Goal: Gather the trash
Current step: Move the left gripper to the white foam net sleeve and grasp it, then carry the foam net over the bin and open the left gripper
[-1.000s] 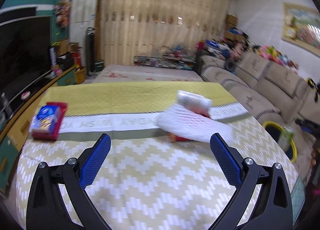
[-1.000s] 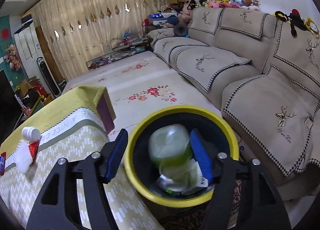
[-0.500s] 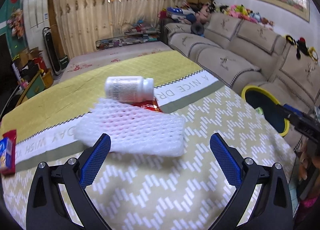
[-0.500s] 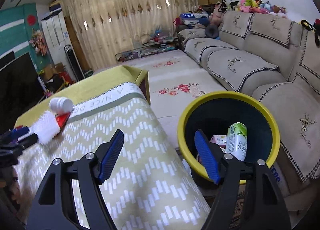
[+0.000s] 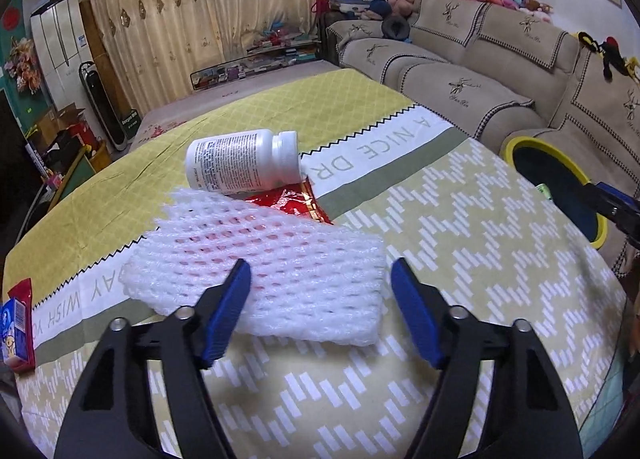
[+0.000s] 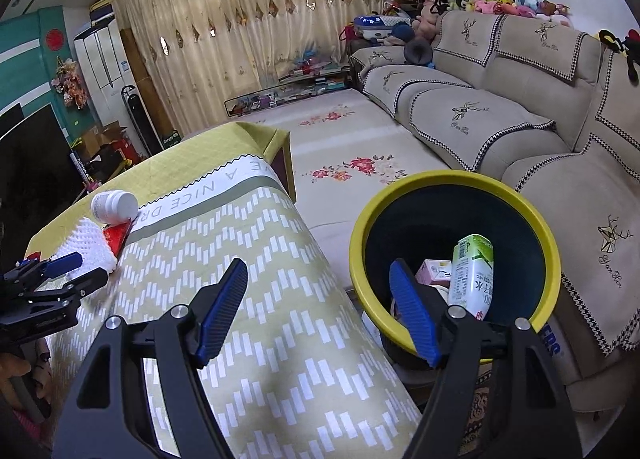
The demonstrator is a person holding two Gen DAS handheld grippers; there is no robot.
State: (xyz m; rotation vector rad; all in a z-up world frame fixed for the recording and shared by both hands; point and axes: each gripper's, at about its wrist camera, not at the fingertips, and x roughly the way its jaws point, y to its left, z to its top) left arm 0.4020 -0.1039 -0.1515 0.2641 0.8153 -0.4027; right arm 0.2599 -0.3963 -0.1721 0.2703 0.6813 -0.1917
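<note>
A white foam net sleeve (image 5: 280, 259) lies on the table's patterned cloth (image 5: 460, 227). Behind it a white pill bottle (image 5: 244, 163) lies on its side over a red wrapper (image 5: 288, 199). My left gripper (image 5: 320, 275) hangs over the net's near edge and its jaws are closing. The net's right half sits between them, and the right pad stands clear of it. Over the table's edge, my right gripper (image 6: 320, 271) is open with nothing in it. Beside it the yellow-rimmed bin (image 6: 540, 227) holds a green carton (image 6: 472, 271) and a pink box (image 6: 432, 271).
A small blue and red box (image 5: 16, 327) lies at the table's left edge. The bin (image 5: 516, 143) stands on the floor between table and beige sofa (image 6: 480, 115). A flowered floor mat (image 6: 352, 163) runs beyond the table. A dark TV (image 6: 36, 163) stands at the left.
My left gripper has come in close over the foam net and its jaws have narrowed. My right gripper has drawn back from inside the bin, where the green carton now lies.
</note>
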